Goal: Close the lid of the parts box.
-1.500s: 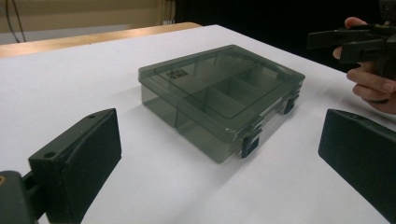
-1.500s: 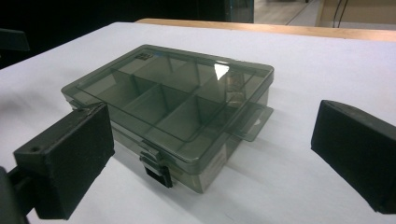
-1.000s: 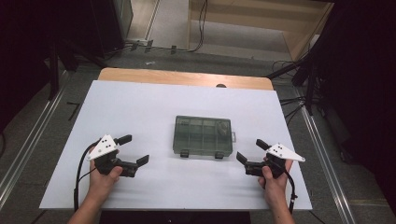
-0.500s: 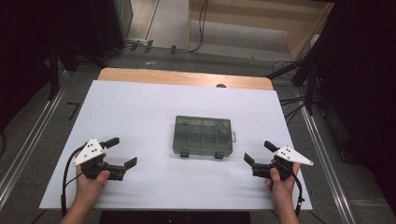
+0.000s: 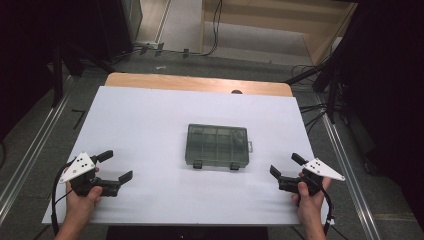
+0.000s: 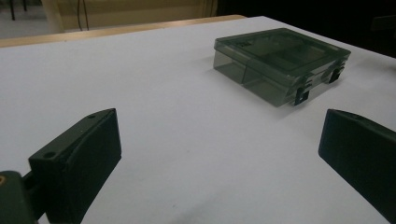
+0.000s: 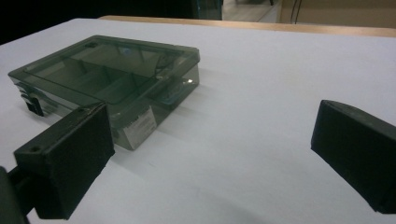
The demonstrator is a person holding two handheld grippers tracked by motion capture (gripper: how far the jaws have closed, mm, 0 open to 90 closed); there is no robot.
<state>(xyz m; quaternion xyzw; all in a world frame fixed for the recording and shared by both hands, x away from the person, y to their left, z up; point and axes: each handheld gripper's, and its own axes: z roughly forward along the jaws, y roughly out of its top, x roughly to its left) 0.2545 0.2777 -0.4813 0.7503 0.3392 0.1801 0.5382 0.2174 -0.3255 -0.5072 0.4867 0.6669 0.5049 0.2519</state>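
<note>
While the latched compartment box sat untouched, left gripper and right gripper gaped empty; approach likely pending.

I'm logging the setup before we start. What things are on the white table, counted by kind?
Clear compartment box, lid closed: 1
Hand-held tongs, jaws open: 2 (left tongs, right tongs)
Total: 3

Left gripper agape, right gripper agape
</note>
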